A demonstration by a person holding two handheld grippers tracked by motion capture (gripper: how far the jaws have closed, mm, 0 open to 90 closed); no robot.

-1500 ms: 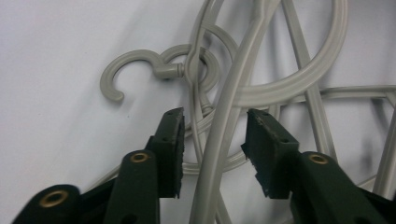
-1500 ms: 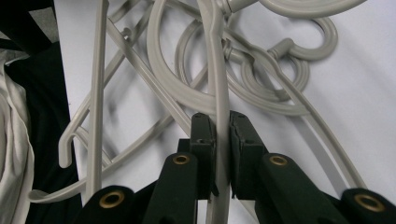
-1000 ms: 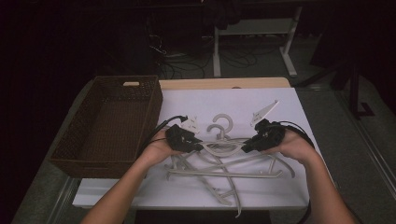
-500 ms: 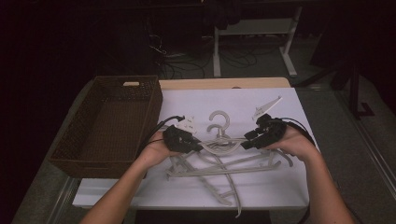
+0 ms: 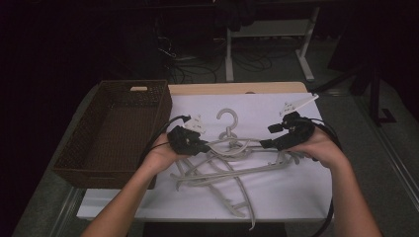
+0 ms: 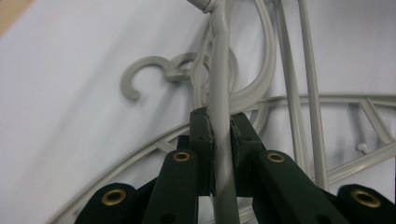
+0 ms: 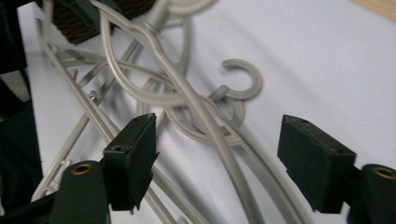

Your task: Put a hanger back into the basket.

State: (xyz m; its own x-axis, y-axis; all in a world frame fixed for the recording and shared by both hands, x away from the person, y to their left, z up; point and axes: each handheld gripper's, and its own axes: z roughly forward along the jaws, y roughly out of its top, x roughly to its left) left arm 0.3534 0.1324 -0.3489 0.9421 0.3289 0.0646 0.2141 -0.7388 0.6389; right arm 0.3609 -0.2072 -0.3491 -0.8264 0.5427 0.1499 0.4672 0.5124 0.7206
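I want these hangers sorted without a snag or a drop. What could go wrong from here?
1. The left gripper is shut on one grey hanger whose arm crosses the tangled pile of hangers; lifting may drag the others along.
2. The right gripper has just been opening, its pads clear of the hanger between them, so the far end could sag or swing.
3. A dragged hanger might catch the wicker basket rim.

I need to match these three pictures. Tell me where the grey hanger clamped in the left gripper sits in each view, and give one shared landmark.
High view: the held hanger runs centre, from the left gripper rightward.
Left gripper view: its arm rises centre between the shut jaws.
Right gripper view: it crosses between the open right gripper.
Shared landmark: the white sheet.
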